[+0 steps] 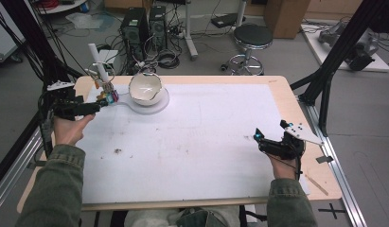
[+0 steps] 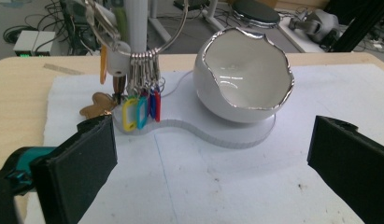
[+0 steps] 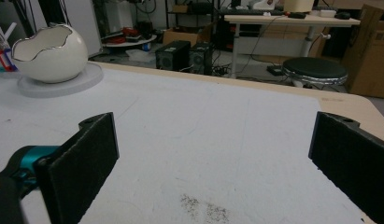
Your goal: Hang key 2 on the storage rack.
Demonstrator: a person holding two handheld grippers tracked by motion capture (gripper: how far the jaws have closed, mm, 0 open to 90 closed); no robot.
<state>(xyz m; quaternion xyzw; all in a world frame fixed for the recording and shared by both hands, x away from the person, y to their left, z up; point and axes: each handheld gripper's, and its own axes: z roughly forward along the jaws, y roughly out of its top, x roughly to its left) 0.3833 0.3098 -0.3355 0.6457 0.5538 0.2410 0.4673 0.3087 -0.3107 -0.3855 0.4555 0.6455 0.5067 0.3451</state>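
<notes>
The job looks like it has only just begun. The left gripper (image 1: pixel 95 107), at the upper left of the high view, is spread wide with nothing in it, and it points at a bunch of keys (image 2: pixel 139 105) with little coloured tags. In the left gripper view the keys hang from a ring on a white post (image 2: pixel 136 23), in the upper left of the frame, just beside a white egg-shaped bowl (image 2: pixel 243 77) with a silver rim. Bowl and post stand on a clear flat base (image 2: pixel 236 135) on the white mat (image 1: pixel 192 142) that covers the bench (image 1: pixel 282 92). The keys are close in front of the gripper but not touching it, so nothing has been picked up yet. The bowl looks empty. The right gripper (image 1: pixel 270 137) is at the lower right of the high view, well apart from the keys. It is spread wide too and holds nothing. I think what is left is nearly everything: reach in, close on the keys, lift them off, and maybe put them in the bowl.
</notes>
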